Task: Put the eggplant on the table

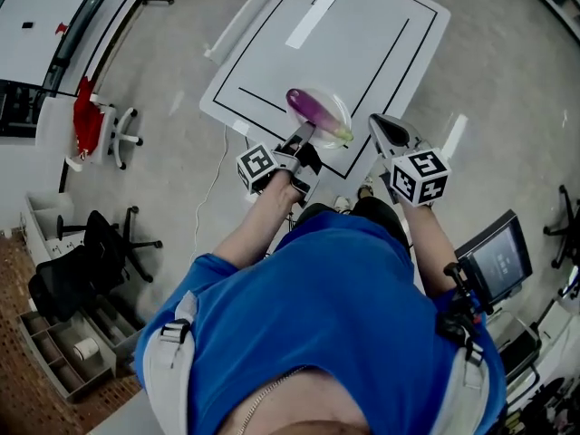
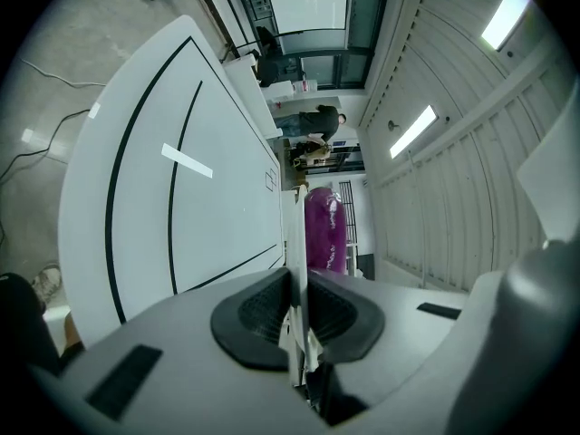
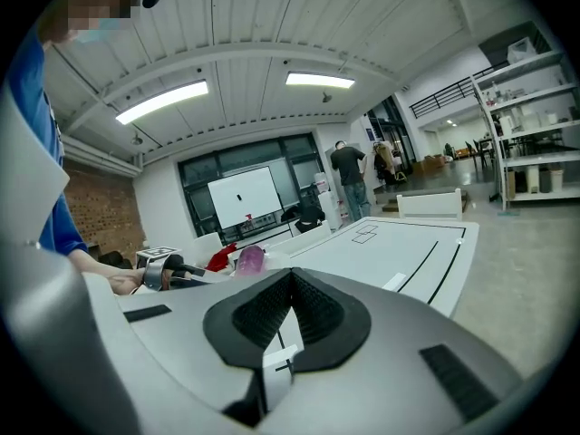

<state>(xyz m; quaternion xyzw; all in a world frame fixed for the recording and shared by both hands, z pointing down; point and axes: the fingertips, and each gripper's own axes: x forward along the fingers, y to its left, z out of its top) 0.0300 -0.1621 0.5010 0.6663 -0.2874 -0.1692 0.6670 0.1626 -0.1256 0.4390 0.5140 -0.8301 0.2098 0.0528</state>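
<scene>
Eggplant (image 1: 314,111): purple and glossy with a pale green stem end, lying on its side in a clear dish (image 1: 337,105).
Where it is: over the near edge of the table (image 1: 362,43), just ahead of the two grippers. No view shows whether the dish touches the tabletop or hangs a little above it.
Clear dish: shallow and see-through. In the left gripper view it is edge-on, a thin pale line running away from the jaws with the eggplant on its far part.
Left gripper (image 1: 300,140): fingers pinching the near rim of the dish — the dark ribbed pads press on the thin edge from both sides.
Right gripper (image 1: 388,131): just to the right of the dish and not touching it. Its fingers are pressed together at the tips with nothing between them.
Table: white, marked with black lines (image 1: 272,21) that form a large rectangle, and with a white tape strip (image 1: 314,14) near the far end.
Person (image 1: 335,306): blue shirt, forearms reaching forward to the grippers, standing at the table's near edge.
Around the room: pale floor, a black office chair (image 1: 95,256) to the left, a small screen (image 1: 499,259) to the right — and two people (image 3: 349,181) standing far off in the right gripper view.
</scene>
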